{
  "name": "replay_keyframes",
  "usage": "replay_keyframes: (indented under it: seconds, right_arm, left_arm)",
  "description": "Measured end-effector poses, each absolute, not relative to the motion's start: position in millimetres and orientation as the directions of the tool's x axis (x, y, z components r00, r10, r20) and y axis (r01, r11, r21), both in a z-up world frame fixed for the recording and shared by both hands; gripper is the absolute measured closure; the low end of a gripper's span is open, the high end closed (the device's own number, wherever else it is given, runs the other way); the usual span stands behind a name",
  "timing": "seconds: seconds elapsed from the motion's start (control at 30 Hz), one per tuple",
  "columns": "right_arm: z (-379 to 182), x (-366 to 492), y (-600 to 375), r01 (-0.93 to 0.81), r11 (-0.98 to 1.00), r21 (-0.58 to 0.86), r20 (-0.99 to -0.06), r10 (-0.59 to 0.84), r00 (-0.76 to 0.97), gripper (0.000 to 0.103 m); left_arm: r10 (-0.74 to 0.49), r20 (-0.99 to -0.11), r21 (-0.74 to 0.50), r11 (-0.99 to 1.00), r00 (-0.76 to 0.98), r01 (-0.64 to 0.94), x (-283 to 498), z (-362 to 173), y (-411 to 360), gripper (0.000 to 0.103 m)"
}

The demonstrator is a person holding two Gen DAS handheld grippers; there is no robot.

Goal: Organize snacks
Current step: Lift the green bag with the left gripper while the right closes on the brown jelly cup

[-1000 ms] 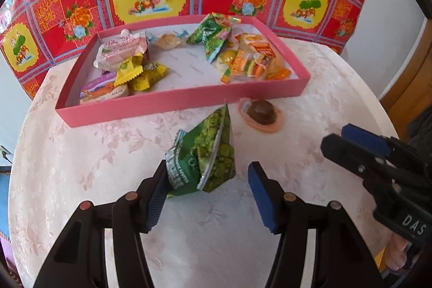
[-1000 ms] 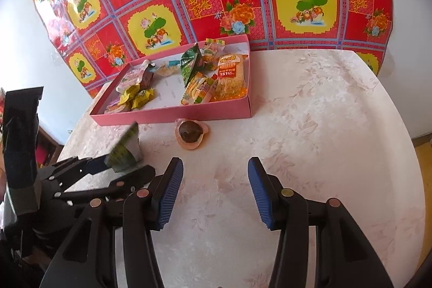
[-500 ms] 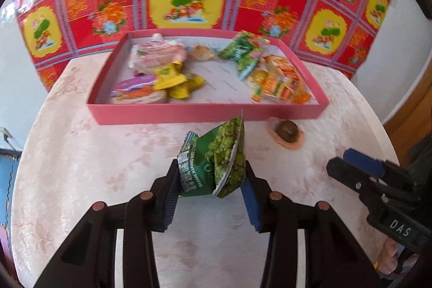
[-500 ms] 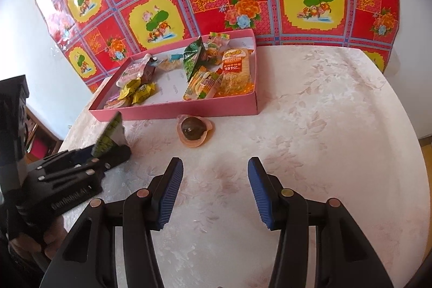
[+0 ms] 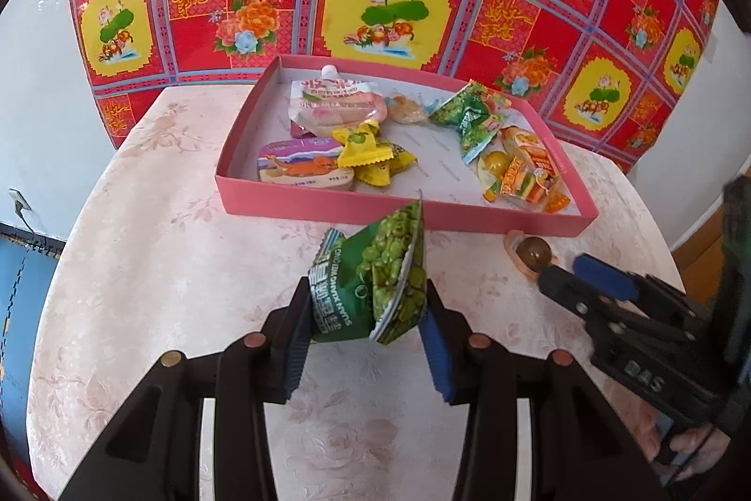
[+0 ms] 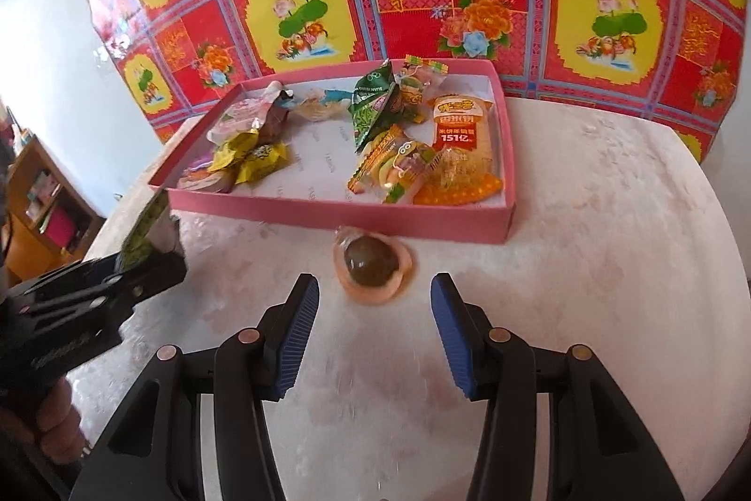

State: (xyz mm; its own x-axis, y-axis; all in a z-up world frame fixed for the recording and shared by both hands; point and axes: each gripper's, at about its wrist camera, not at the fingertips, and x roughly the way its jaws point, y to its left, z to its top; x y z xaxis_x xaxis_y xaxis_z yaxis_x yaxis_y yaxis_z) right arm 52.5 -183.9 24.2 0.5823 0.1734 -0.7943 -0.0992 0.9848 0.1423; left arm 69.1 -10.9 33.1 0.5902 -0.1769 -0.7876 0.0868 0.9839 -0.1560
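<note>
Since the earlier frames, the left gripper (image 5: 366, 341) has closed its jaws onto the green pea packet (image 5: 375, 280), which then lay on the table between open pads and is now clamped between both pads and raised off the table (image 5: 141, 266). Left view: the packet's long axis is tilted, running from its lower left printed end to its upper right corner, which points toward the pink tray (image 5: 328, 205). The packet hangs just in front of the tray's near wall. Centre right: a brown sweet in an orange wrapper (image 6: 371, 261) lies on the table just beside the tray's near wall. Right view: the right gripper (image 6: 371, 332), jaws apart and empty, has moved closer to the sweet, which lies just ahead of its fingertips.
</note>
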Motion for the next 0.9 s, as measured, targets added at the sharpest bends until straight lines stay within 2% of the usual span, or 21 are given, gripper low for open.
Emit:
replay_keyframes:
  seconds: [0.47, 0.67, 0.9]
  right_arm:
    - [19.7, 72.9, -173.2, -0.09, 0.992, 0.084, -0.798, 0.122, 0.59, 0.052]
    - [19.1, 75.2, -164.6, -0.096, 0.995, 0.017, -0.807, 0.07, 0.586, 0.051]
    - [17.9, 76.6, -158.8, -0.086, 0.996, -0.028, -0.811, 0.027, 0.584, 0.047]
  left_arm:
    - [-0.178, -0.785, -0.174, 0.983, 0.593, 0.065, 70.5, 34.8, 0.2, 0.058]
    - [-0.183, -0.783, -0.183, 0.981, 0.595, 0.061, 70.0, 37.1, 3.4, 0.058]
    - [-0.186, -0.78, -0.187, 0.981, 0.597, 0.061, 67.3, 38.8, 10.8, 0.058]
